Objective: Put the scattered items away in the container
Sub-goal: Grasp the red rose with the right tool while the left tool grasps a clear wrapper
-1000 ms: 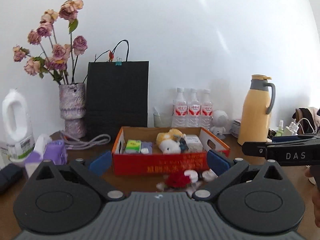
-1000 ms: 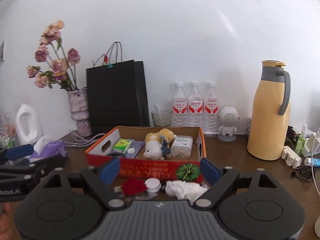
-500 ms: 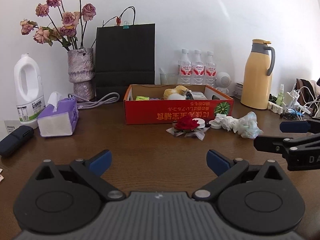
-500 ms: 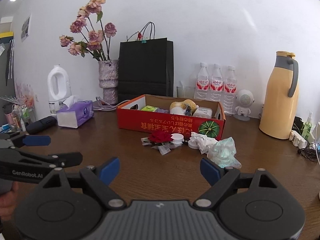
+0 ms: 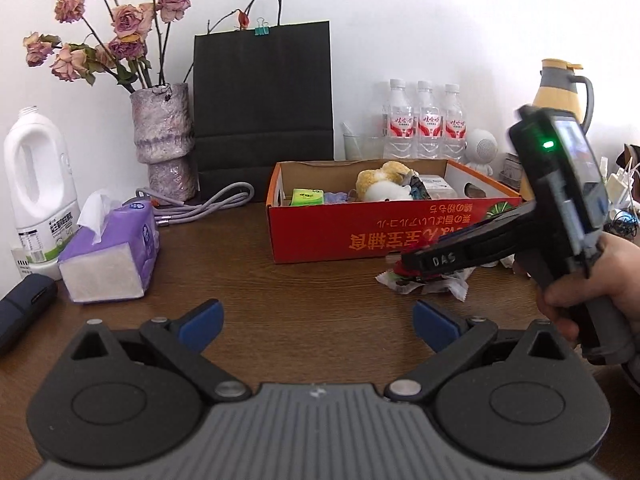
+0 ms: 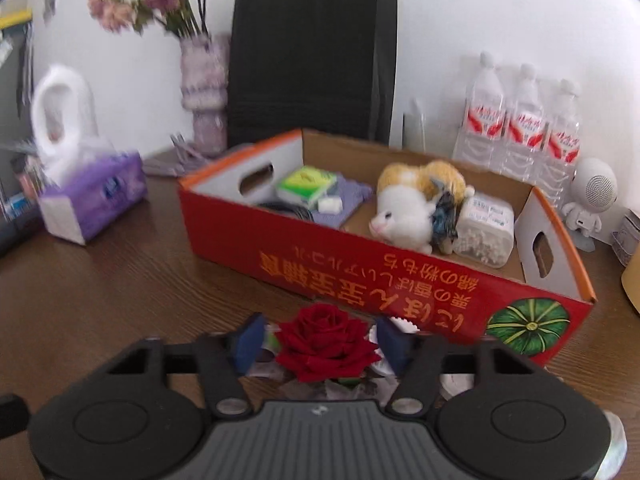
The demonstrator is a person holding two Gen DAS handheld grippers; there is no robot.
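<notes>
A red cardboard box (image 5: 360, 236) (image 6: 360, 276) stands on the brown table and holds a plush toy (image 6: 404, 208), a green pack (image 6: 306, 182) and a clear tub (image 6: 486, 226). A red rose in clear wrapping (image 6: 326, 346) (image 5: 404, 272) lies in front of the box. My right gripper (image 6: 322, 340) has its blue pads on either side of the rose, narrowed but not touching it. It also shows in the left wrist view (image 5: 412, 262), down over the rose. My left gripper (image 5: 316, 320) is wide open and empty above bare table.
A purple tissue box (image 5: 112, 252) and white jug (image 5: 38, 188) sit at the left. A vase of dried roses (image 5: 166, 136), a black paper bag (image 5: 264, 100), three water bottles (image 5: 428, 124) and a yellow thermos (image 5: 560, 88) line the back.
My right gripper has moved forward and down to the rose, and its jaws have narrowed around it. My left gripper has shifted left and stays wide open.
</notes>
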